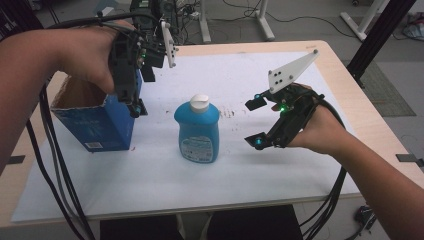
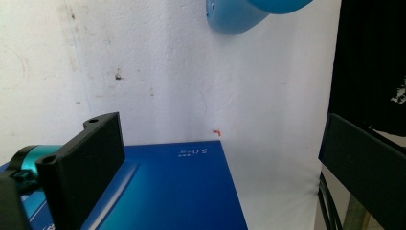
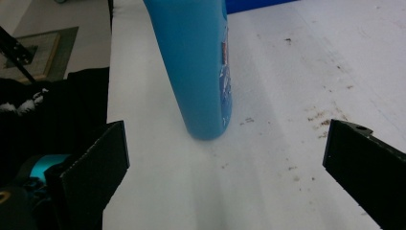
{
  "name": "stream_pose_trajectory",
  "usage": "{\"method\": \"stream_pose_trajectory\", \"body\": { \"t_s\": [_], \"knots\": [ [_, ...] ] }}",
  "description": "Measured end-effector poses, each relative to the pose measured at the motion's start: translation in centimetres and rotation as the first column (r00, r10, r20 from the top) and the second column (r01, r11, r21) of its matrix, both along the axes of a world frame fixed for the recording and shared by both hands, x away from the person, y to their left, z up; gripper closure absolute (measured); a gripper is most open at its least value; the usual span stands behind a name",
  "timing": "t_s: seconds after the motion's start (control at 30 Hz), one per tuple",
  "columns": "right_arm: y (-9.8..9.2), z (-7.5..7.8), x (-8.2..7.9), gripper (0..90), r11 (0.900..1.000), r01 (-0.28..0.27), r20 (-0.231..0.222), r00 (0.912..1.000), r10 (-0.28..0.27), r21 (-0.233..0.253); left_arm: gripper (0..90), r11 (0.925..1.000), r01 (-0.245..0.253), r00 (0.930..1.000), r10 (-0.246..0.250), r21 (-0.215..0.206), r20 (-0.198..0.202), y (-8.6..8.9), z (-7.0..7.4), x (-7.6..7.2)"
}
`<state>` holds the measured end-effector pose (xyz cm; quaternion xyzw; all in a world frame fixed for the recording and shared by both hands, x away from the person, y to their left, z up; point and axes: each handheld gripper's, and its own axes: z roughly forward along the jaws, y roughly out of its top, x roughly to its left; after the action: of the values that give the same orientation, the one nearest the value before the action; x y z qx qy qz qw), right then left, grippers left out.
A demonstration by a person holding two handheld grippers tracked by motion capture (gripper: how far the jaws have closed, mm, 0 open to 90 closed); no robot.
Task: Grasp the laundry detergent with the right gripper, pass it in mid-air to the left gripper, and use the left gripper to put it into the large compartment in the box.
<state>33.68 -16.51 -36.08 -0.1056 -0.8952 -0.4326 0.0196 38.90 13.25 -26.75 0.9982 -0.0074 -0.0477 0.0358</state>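
A blue bottle [image 1: 197,131] with a white cap stands upright in the middle of the white sheet. To its left stands a blue cardboard box [image 1: 95,122] with its top open. My left gripper [image 1: 141,92] points down over the box's right wall, open; in the left gripper view it [image 2: 218,129] has the box's blue side [image 2: 182,191] below it and the bottle [image 2: 239,14] farther off. My right gripper [image 1: 256,122] is held open a short way right of the bottle, aimed at it. In the right gripper view the bottle [image 3: 196,67] stands ahead of the gripper [image 3: 225,129], apart from both jaws.
A white paper sheet [image 1: 150,175] covers most of the wooden table [image 1: 350,85], with brown specks [image 1: 227,112] right of the bottle. Cables trail from both grippers off the table's front. Table legs and a black post stand on the floor beyond the far edge.
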Motion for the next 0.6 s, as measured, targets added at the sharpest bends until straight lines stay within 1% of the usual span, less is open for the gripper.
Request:
{"method": "stream_pose_trajectory", "body": {
  "t_s": [0.03, 0.1, 0.2, 0.27, 0.37, 0.43, 0.6],
  "knots": [
    [0.1, -0.2, 0.0, 1.2, 1.0, -0.003, -0.007, 1.0, 0.003, 0.006, 1.7, 1.0, 0.002, 1.0, -0.002, -0.005, -0.001, 0.0, 0.0, 0.0],
    [0.4, -0.6, -0.2, 1.2, 1.0, 0.002, 0.001, 1.0, -0.002, 0.018, 1.7, 1.0, 0.003, 1.0, -0.003, -0.002, 0.002, 0.0, 0.1, 0.0],
    [0.8, -1.2, -0.3, 1.2, 0.999, 0.003, -0.001, 1.0, -0.003, 0.037, 1.7, 1.0, -0.005, 1.0, 0.005, -0.001, 0.002, 0.0, 0.1, -0.1],
    [1.2, -1.6, -0.5, 1.2, 0.999, 0.0, -0.005, 1.0, 0.001, 0.048, 1.7, 1.0, -0.001, 1.0, 0.001, 0.001, 0.002, 0.1, 0.1, -0.1],
    [1.6, -2.0, -0.6, 1.2, 0.998, -0.003, -0.012, 0.9999, 0.004, 0.066, 1.7, 1.0, -0.006, 1.0, 0.006, 0.0, 0.003, 0.1, 0.1, -0.1],
    [1.7, -2.1, -0.7, 1.2, 0.998, -0.001, -0.009, 1.0, 0.002, 0.068, 1.7, 1.0, -0.004, 1.0, 0.004, 0.001, 0.003, 0.1, 0.1, -0.1],
    [3.0, -2.7, -0.8, 1.2, 0.996, -0.018, -0.02, 0.9996, 0.02, 0.091, 1.7, 1.0, -0.001, 1.0, 0.001, -0.003, 0.003, 0.1, 0.2, -0.2]
  ]
}}
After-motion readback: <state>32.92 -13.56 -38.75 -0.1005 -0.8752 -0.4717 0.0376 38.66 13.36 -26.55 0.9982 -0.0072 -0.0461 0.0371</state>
